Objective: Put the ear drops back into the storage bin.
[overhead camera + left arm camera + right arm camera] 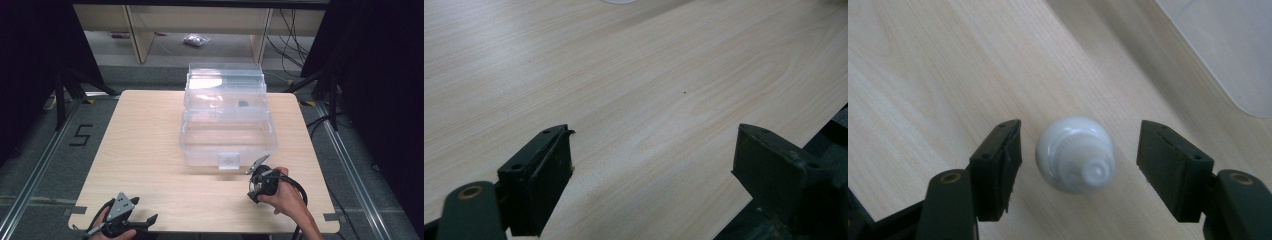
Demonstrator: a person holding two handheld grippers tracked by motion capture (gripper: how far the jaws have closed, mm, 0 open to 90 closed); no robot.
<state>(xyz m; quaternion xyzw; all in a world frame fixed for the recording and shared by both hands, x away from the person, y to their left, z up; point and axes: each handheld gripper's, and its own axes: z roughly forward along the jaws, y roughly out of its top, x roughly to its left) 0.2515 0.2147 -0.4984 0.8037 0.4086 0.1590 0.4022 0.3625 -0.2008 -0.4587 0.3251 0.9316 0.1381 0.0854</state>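
A small white bottle (1075, 155) with a nozzle tip stands upright on the wooden table (923, 75), seen from above in the right gripper view. My right gripper (1078, 136) is open, with one jaw on each side of the bottle and a gap to both. In the high view a hand holds the right gripper (256, 190) pointing down just in front of a clear plastic box (227, 135). My left gripper (652, 134) is open over bare wood with nothing between its jaws. From above, the left gripper (122, 225) sits at the table's front left edge.
The clear box has its lid raised and a small dark item (243, 103) in its upper tier. A rounded corner of the box (1228, 50) lies close beyond the bottle. The table edge (819, 130) runs beside the left gripper's right jaw. Floor, shelving and cables surround the table.
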